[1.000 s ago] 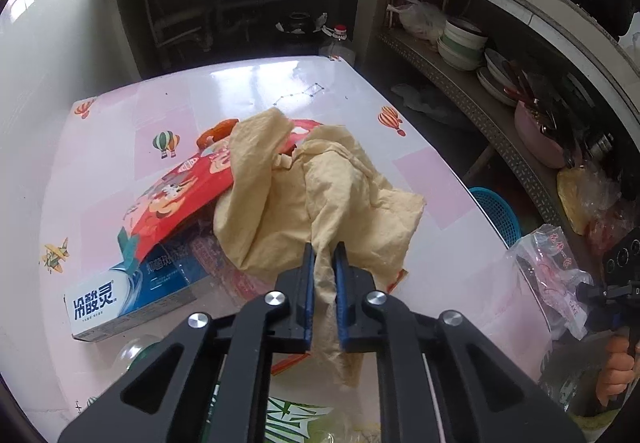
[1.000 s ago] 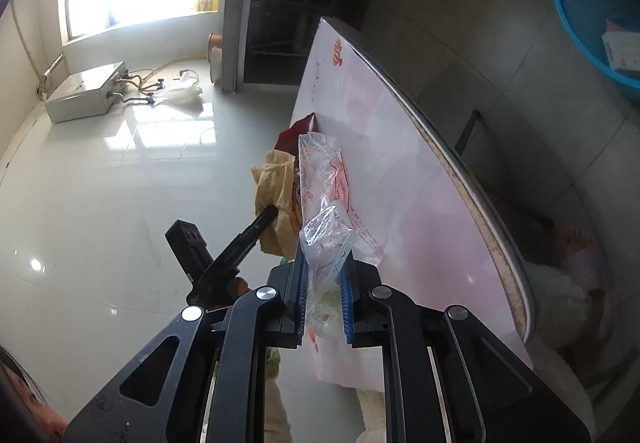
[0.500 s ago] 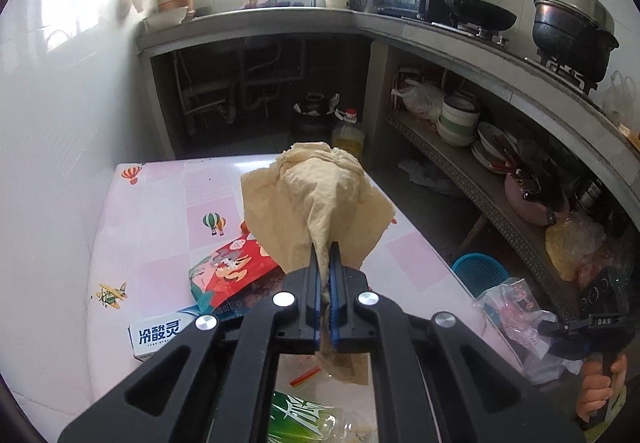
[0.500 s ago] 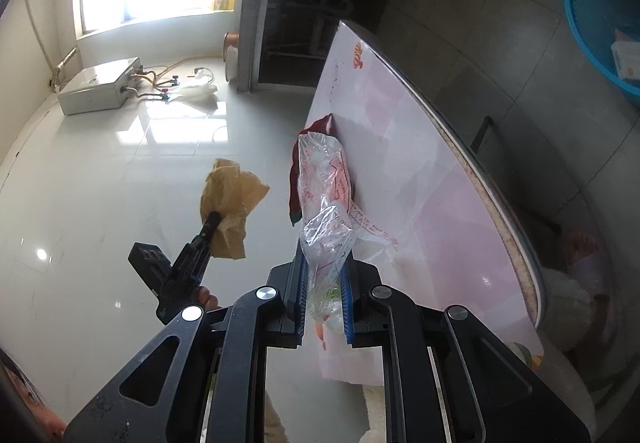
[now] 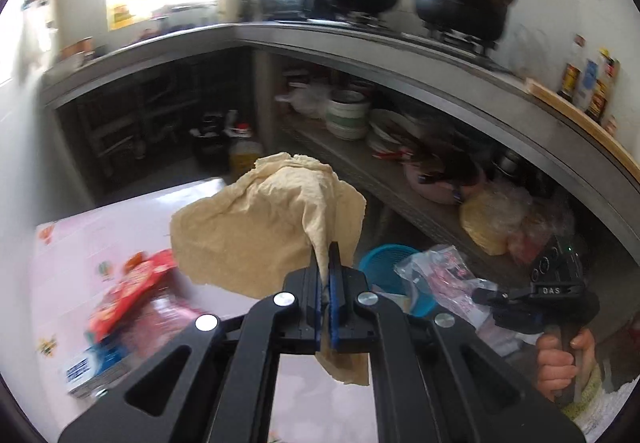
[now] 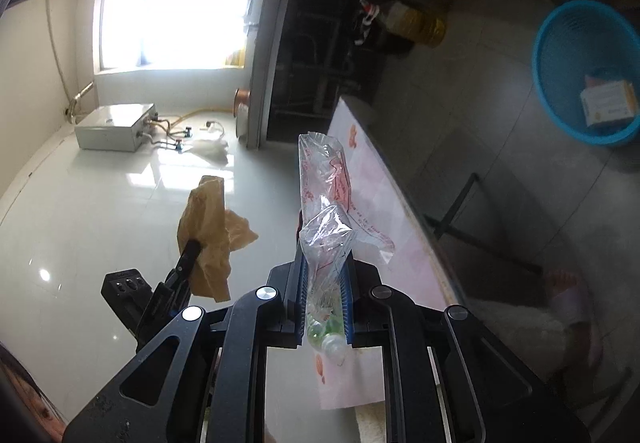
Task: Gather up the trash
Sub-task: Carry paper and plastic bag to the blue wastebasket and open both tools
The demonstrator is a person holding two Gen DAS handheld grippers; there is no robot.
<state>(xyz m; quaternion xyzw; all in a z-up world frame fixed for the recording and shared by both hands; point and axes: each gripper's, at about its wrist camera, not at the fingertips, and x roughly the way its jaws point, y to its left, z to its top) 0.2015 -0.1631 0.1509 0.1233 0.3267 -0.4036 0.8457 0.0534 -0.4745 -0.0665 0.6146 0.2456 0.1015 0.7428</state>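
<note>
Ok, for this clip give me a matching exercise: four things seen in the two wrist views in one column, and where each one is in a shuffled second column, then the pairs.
Things
1. crumpled yellow cloth
2. clear crinkled plastic bag
3. small white and orange carton
4. red printed snack packet

Places
A. lying on the pink patterned table
B. clamped in the left gripper
C. inside the blue plastic basket
D. clamped in the right gripper

Pairs: 1-B, 2-D, 3-C, 4-A
</note>
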